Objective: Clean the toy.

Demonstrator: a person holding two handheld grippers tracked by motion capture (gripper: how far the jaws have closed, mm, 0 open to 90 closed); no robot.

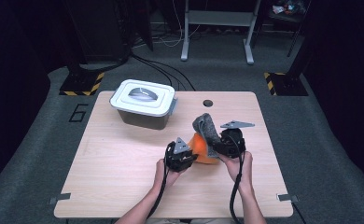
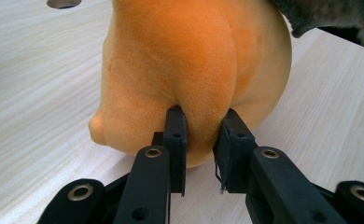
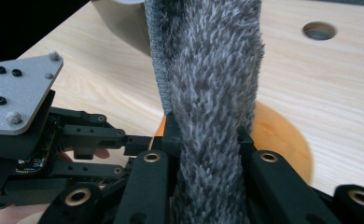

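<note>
Left jaws: left gripper [image 2: 199, 140] pinched tight on the orange plush [image 2: 194, 70], low centre.
Right jaws: right gripper [image 3: 208, 140] clamped on the grey furry strip [image 3: 208, 70].
Strip axis: upright, rising toward the frame's top.

In the right gripper view, the right gripper [image 3: 208, 140] has its two black jaws pressed on a grey fuzzy cloth [image 3: 208, 70], which stands up between them to the top edge. Behind the cloth lies an orange soft thing [image 3: 283, 140] on the light wooden table [image 3: 339, 93] (a round hole [image 3: 319, 31] is at the upper right). At the left is the left gripper [image 3: 143, 139] with its grey three-cornered plate [image 3: 17, 91], its jaws reaching toward the orange thing.
</note>
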